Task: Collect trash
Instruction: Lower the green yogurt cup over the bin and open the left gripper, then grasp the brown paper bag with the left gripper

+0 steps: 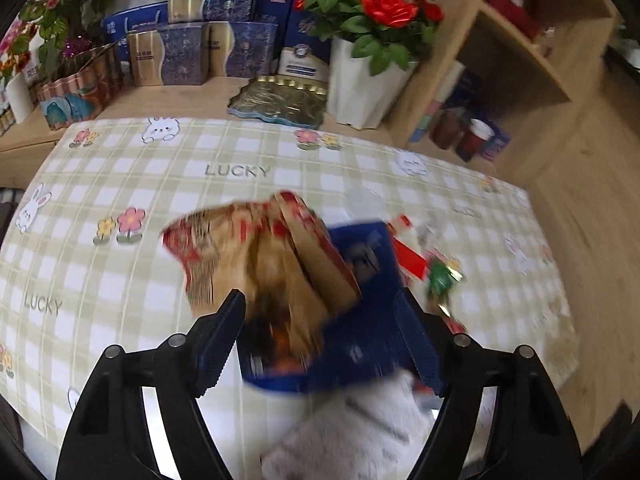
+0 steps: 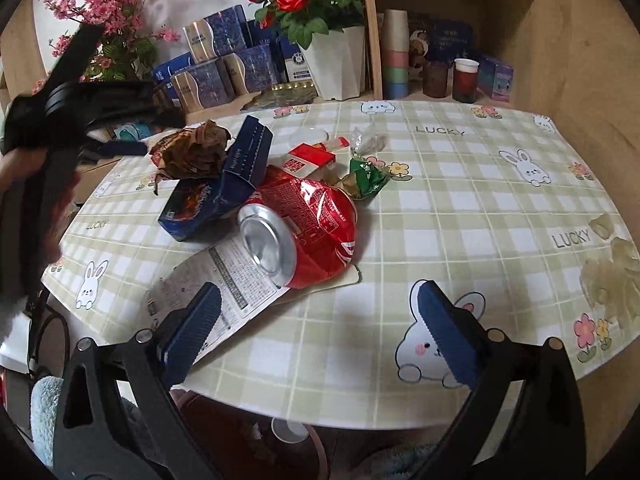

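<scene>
A pile of trash lies on the checked tablecloth (image 2: pixel 460 208): a crushed red can (image 2: pixel 312 228), a blue carton (image 2: pixel 224 184), crumpled brown paper (image 2: pixel 192 152), a small red-and-white box (image 2: pixel 310 160), a green foil wrapper (image 2: pixel 366 178) and a printed white sheet (image 2: pixel 224 284). My right gripper (image 2: pixel 320 332) stands open just in front of the can, nothing between its fingers. My left gripper (image 1: pixel 320 296) is open; past it, blurred, lie the brown paper (image 1: pixel 260 256) and the blue carton (image 1: pixel 360 280). From the right wrist view the left gripper (image 2: pixel 148 132) hangs above the pile's left side, clear of it.
Behind the table stand a white pot of red roses (image 2: pixel 340 60), blue and gold gift boxes (image 2: pixel 224 68), a gold tin (image 1: pixel 280 98) and pink blossoms (image 2: pixel 116 4). Cups (image 2: pixel 466 80) fill a wooden shelf at the right. A pale crumpled patch (image 2: pixel 612 272) lies near the table's right edge.
</scene>
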Action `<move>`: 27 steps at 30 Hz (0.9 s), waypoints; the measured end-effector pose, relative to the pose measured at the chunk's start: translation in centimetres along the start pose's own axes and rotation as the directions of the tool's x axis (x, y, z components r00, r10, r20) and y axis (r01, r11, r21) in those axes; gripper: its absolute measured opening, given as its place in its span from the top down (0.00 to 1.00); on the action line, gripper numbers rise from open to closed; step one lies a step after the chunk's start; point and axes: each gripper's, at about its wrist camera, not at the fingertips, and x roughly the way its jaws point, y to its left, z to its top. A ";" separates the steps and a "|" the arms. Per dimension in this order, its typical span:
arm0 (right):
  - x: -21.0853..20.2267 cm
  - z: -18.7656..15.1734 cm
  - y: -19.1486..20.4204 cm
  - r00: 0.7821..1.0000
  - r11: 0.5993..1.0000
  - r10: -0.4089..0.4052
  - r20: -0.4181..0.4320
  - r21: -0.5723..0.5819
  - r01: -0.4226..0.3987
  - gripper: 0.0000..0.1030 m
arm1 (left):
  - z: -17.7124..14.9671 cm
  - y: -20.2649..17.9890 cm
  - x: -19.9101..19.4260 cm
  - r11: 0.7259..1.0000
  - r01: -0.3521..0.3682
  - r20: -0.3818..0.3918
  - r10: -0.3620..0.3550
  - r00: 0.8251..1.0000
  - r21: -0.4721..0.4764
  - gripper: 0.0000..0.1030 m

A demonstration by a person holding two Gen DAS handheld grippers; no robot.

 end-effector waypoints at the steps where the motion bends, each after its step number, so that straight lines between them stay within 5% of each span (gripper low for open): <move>1: 0.3 0.1 -0.1 1.000 1.000 0.002 -0.004 -0.001 -0.002 0.06 | 0.3 0.0 0.8 1.000 -0.017 -0.008 0.017 1.000 -0.003 0.27; 7: 2.0 0.4 0.5 1.000 0.999 0.005 -0.026 -0.050 -0.007 0.06 | 1.4 0.3 3.7 0.993 -0.113 -0.021 0.114 0.993 0.022 0.32; 9: 2.4 0.5 0.7 1.000 0.998 0.008 -0.030 -0.063 -0.010 0.06 | 1.2 0.2 3.4 0.991 -0.116 -0.013 0.117 0.993 0.061 0.50; 10: 2.5 0.5 0.8 0.999 0.998 0.012 -0.031 -0.065 -0.014 0.06 | 1.0 0.2 3.1 0.992 -0.096 -0.012 0.097 0.995 0.076 0.74; 11: 2.7 0.5 0.9 0.999 0.997 0.015 -0.031 -0.069 -0.017 0.06 | 0.9 0.3 2.9 0.993 -0.089 -0.021 0.091 0.996 0.081 0.79; 20: 4.6 1.5 2.9 1.000 0.984 0.022 0.004 -0.180 -0.021 0.06 | -2.0 1.6 -1.4 0.984 -0.068 0.047 0.061 0.997 0.167 0.82; 25: 6.5 2.0 4.1 1.000 0.964 -0.012 0.002 -0.266 0.012 0.07 | -3.4 3.5 -4.8 0.994 -0.012 0.083 0.003 0.997 0.111 0.82; 27: 7.3 2.3 4.1 1.000 0.967 -0.007 -0.004 -0.256 0.006 0.17 | -4.2 4.3 -6.0 0.997 0.002 0.095 -0.010 0.995 0.077 0.82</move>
